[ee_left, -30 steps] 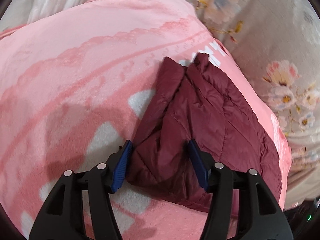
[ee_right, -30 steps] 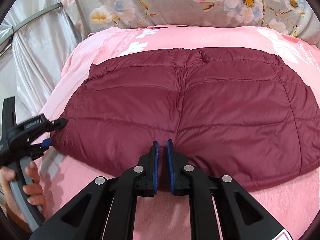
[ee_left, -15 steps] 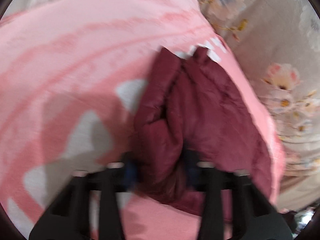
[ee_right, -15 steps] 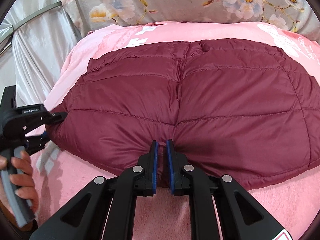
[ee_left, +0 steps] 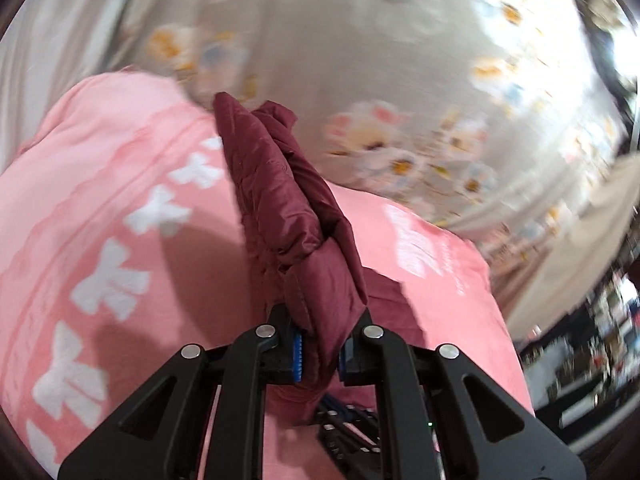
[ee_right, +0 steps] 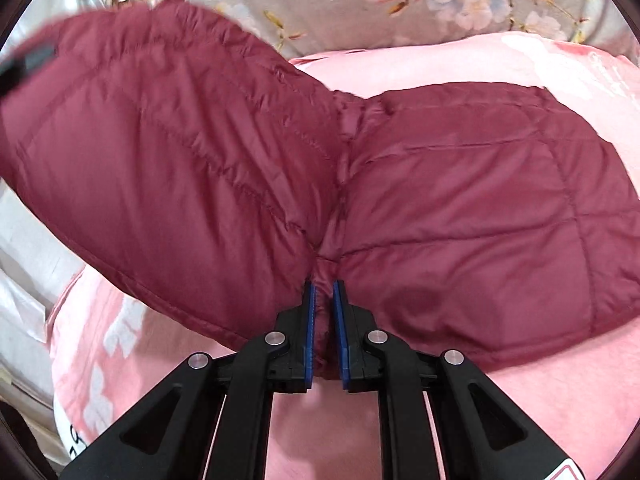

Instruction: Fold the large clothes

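Maroon quilted jacket [ee_left: 296, 240], seen from the left wrist camera, now stands up on edge as a raised flap above the pink blanket [ee_left: 100, 208]; a second ago it lay low on the blanket with its end only sitting between spread fingers. The left gripper [ee_left: 319, 354] has since clenched on that end, the blue pads pressing thick padded fabric from both sides. The background of grey floral bedding [ee_left: 360, 80] is smeared by motion blur. The blanket carries white bow shapes along its left side.

From the right wrist camera, the jacket [ee_right: 460, 208] has changed from a flat spread to a half-turned shape: its left half is lifted and swung toward the centre seam, while the right half lies flat on the pink blanket [ee_right: 520, 400]. The right gripper [ee_right: 323, 334] is clamped on a thin pinch of the near hem at the centre seam, as it was before. The fabric is glossy, stitched into puffy rectangular panels. Grey floral bedding [ee_right: 400, 4] lies beyond the blanket.
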Motion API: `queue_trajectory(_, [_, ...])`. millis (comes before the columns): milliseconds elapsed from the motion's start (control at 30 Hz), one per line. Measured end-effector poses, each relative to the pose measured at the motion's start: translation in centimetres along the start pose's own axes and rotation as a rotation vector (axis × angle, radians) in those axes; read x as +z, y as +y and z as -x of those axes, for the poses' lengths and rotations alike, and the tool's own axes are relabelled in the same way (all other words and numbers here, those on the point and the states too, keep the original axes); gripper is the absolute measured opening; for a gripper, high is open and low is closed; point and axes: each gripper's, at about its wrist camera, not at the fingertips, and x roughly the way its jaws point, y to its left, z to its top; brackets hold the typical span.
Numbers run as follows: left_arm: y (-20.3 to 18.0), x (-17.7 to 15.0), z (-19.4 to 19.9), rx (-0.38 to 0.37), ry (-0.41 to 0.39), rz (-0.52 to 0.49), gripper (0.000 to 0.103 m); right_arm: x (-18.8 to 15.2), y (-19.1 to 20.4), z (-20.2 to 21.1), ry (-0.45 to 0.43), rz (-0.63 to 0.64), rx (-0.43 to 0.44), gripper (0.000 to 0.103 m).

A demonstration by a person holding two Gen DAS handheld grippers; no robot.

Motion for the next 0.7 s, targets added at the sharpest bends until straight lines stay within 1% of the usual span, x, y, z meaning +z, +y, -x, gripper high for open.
queue_trajectory(33, [-1.2,-0.1,-0.4,-0.012,0.011,-0.019,0.01,-0.3,-0.6,0.3,0.005,-0.019,0.007,0.011])
queue_trajectory(100, [-3.7,-0.6,-1.3,-0.027,0.03,-0.062,0.01,-0.8,-1.9,0.9,0.009,-0.071,0.048,0.011])
queue_trajectory(167, [-6.3,-0.9,-2.8,-0.028,0.047,-0.107,0.01,-1.5,-3.0,1.9,0.004,-0.109,0.079,0.011])
queue_trajectory(200, [-8.1,-1.2,-3.8,-0.032,0.062,-0.137,0.01,-1.6,-3.3,2.3,-0.002,-0.112,0.075,0.011])
queue_trajectory(267, [-10.2,-1.6,-5.4,-0.036,0.08,-0.172,0.01,-2.2,-4.2,3.4,-0.019,-0.12,0.053,0.012])
queue_trajectory(333, [-12.4,-2.2,-7.6,-0.041,0.11,-0.21,0.01,-2.7,-6.0,4.9,-0.036,-0.151,0.034,0.012])
queue_trajectory(400, [-14.4,-3.0,-10.1,-0.041,0.147,-0.241,0.01,-3.1,-7.7,6.1,-0.049,-0.182,0.007,0.012])
queue_trajectory(467, [-15.8,-4.1,-12.5,-0.039,0.193,-0.262,0.01,-3.5,-9.7,7.5,-0.059,-0.208,-0.053,0.012])
queue_trajectory(533, [-17.1,-5.7,-15.7,-0.028,0.257,-0.285,0.01,-3.7,-11.3,8.7,-0.064,-0.224,-0.114,0.012])
queue_trajectory(567, [-17.4,-6.4,-16.7,-0.02,0.279,-0.289,0.01,-3.8,-12.2,9.4,-0.069,-0.236,-0.147,0.013])
queue_trajectory(633, [-17.8,-8.3,-19.6,-0.002,0.347,-0.296,0.011,-4.0,-13.6,10.4,-0.075,-0.258,-0.188,0.013])
queue_trajectory(700, [-17.8,-10.1,-21.5,0.016,0.398,-0.304,0.012,-4.2,-14.8,11.4,-0.081,-0.279,-0.233,0.013])
